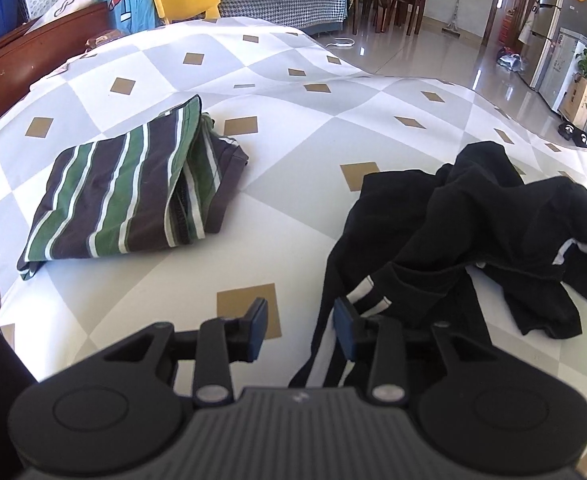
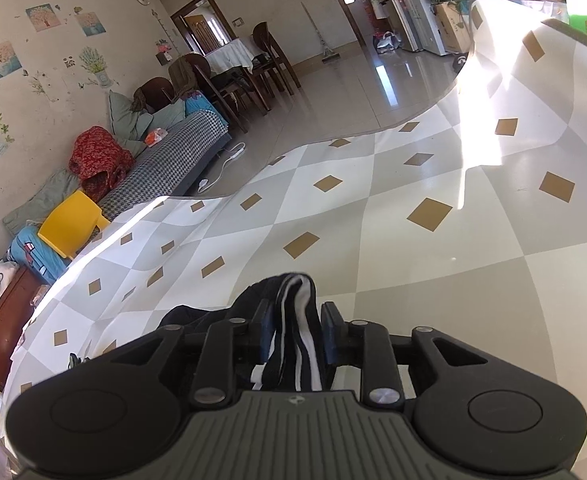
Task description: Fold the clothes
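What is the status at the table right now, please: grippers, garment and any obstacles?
Left gripper open, at the black garment's striped edge. Right gripper shut on black garment. Striped green garment folded, lying apart to the left. Nothing in the way.

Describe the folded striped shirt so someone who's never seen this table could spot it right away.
Start at the big table with the grey-and-white diamond cloth. On its left side, well apart from the crumpled black garment, lies the striped shirt. It is the only neatly folded piece, with green, dark and white stripes.
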The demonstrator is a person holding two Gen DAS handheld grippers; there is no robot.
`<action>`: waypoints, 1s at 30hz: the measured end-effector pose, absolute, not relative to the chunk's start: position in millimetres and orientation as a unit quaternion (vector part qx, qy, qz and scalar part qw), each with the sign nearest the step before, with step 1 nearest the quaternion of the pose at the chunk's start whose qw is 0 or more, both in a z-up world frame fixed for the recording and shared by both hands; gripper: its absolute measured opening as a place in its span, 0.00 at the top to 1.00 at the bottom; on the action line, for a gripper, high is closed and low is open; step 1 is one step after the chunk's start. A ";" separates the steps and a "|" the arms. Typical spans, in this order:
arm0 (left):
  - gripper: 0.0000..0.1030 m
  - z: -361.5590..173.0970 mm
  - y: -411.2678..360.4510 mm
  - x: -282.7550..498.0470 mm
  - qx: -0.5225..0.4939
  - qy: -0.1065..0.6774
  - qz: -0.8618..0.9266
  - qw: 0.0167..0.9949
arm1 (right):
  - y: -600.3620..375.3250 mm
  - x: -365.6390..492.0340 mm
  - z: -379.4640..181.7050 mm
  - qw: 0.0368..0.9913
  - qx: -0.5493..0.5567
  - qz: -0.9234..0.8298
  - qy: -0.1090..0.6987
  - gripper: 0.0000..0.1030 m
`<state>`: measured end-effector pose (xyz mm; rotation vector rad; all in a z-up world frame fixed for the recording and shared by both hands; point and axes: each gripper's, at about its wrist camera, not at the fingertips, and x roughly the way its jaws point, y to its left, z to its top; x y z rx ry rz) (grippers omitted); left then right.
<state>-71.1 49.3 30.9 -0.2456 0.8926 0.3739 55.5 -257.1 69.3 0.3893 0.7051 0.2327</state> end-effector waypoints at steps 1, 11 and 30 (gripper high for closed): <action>0.59 30.1 50.2 -71.6 -0.119 0.428 0.182 0.877 | -259.1 56.6 68.6 0.912 0.192 0.109 0.347 0.63; 0.30 33.6 40.2 -75.6 -0.092 0.409 0.174 0.891 | -267.3 47.2 80.8 0.904 0.207 0.125 0.352 0.59; 0.20 8.4 26.2 -61.4 -0.073 0.433 0.156 0.885 | -203.6 15.6 46.6 0.867 0.109 0.222 0.433 0.57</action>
